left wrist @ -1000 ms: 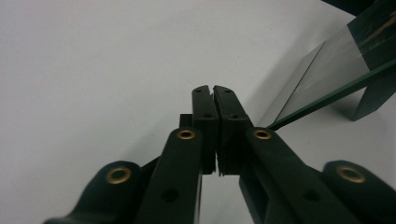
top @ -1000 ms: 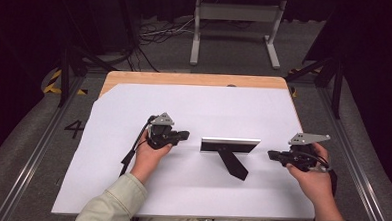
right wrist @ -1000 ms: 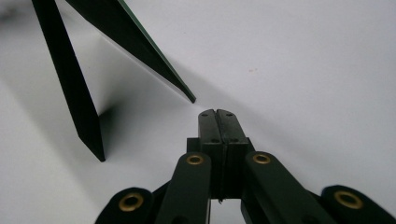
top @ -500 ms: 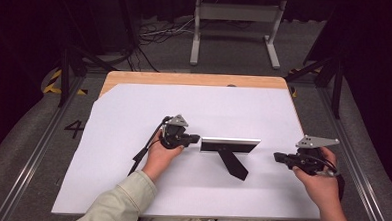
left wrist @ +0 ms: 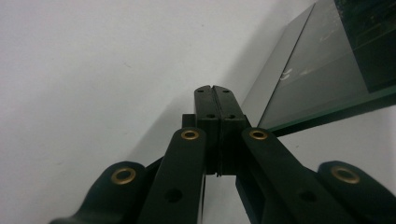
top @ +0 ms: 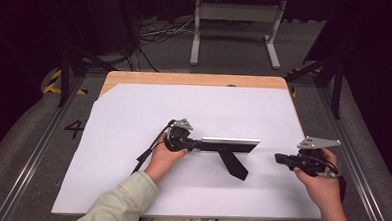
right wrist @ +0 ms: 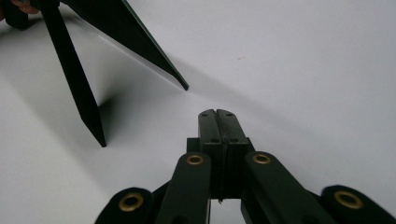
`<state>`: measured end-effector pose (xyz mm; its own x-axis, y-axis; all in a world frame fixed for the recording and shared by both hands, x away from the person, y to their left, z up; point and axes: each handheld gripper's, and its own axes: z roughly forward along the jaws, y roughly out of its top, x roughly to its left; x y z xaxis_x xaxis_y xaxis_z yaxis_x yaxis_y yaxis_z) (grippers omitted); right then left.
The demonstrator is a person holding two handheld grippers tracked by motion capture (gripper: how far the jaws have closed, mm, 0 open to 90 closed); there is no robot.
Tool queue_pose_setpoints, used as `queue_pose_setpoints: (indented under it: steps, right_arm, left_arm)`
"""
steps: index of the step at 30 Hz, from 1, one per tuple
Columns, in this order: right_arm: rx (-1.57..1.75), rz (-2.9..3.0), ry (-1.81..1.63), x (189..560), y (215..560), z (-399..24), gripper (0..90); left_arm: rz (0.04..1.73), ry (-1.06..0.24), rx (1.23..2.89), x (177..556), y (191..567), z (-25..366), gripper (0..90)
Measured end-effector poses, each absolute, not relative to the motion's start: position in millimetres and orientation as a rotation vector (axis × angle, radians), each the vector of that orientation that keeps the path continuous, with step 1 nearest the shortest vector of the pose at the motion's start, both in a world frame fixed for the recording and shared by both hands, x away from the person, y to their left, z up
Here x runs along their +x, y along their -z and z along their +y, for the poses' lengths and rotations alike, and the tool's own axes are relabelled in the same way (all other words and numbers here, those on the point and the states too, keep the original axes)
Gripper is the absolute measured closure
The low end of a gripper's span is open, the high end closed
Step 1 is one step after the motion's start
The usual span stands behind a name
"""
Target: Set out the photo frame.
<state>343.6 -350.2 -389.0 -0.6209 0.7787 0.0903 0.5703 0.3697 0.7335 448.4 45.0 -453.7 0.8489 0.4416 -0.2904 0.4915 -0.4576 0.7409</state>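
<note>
Left gripper brought up to the picture frame's left end; both sets of jaws closed and empty.

The picture frame (top: pixel 231 144) is seen standing on the white sheet (top: pixel 134 113) mid-table, propped on its black back leg (top: pixel 233 164). Compared with a second ago, the left gripper (top: pixel 195 144) has been shifted toward the frame and is now placed just beside its left edge, jaws pressed together on nothing. The right gripper (top: pixel 278 158) is held well apart, likewise clamped shut. A nudge or grasp of the frame is judged imminent.
</note>
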Motion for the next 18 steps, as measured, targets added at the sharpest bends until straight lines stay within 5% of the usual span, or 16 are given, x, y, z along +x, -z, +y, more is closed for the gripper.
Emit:
queue_pose_setpoints:
  steps: [18]
  right_arm:
    - [1.206,2.355,-1.122,338.6,382.6,-353.0,90.0]
  left_arm:
    - [0.577,0.094,2.174,439.6,452.1,38.5,90.0]
